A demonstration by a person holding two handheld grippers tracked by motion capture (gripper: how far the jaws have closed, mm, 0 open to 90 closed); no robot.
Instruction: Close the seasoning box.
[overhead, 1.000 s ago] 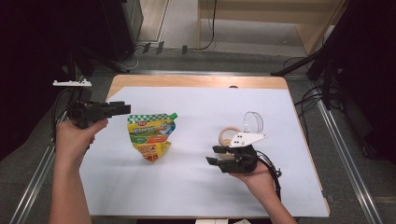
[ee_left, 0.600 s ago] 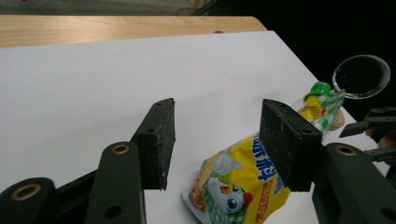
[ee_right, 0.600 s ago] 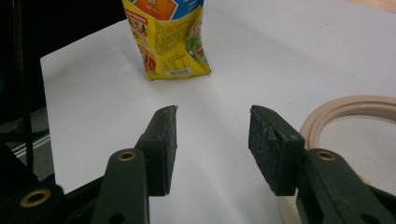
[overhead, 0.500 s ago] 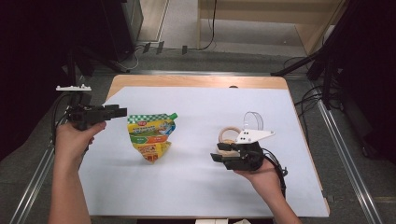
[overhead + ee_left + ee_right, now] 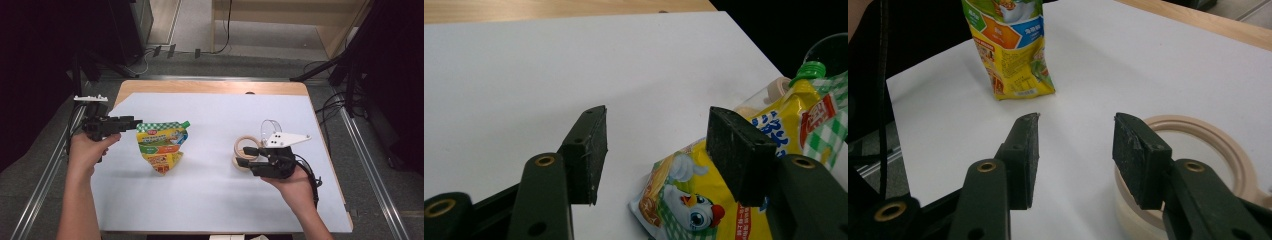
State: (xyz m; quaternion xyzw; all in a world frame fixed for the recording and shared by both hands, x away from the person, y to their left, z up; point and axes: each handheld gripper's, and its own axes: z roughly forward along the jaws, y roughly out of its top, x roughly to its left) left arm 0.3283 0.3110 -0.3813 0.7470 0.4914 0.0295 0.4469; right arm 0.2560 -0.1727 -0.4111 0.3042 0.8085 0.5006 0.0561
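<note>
Lying flat on the white sheet of the surface (image 5: pixel 215 200), a yellow pouch (image 5: pixel 162 146) is seen left of the middle, its green screw cap (image 5: pixel 186 124) pointed toward the right and its narrow bottom end toward the person. A green-and-white checked band runs along the top of the pouch, and a cartoon chicken is printed on its yellow face; orange and blue panels with small print are shown on the lower part. The left tongs (image 5: pixel 136 121) are held at the pouch's upper left corner, just beside the checked band; their jaws have just been opening and stand apart, released, with the pouch's edge behind one jaw and nothing pressed between them. The right tongs (image 5: pixel 241 162) are held well apart from the pouch, at a beige ring-shaped container (image 5: pixel 246 152) on the right side of the sheet. Their jaws also stand apart, one jaw over the ring's rim, and no grip on it can be made out. A clear round lid (image 5: pixel 270 128) lies just behind the ring.
</note>
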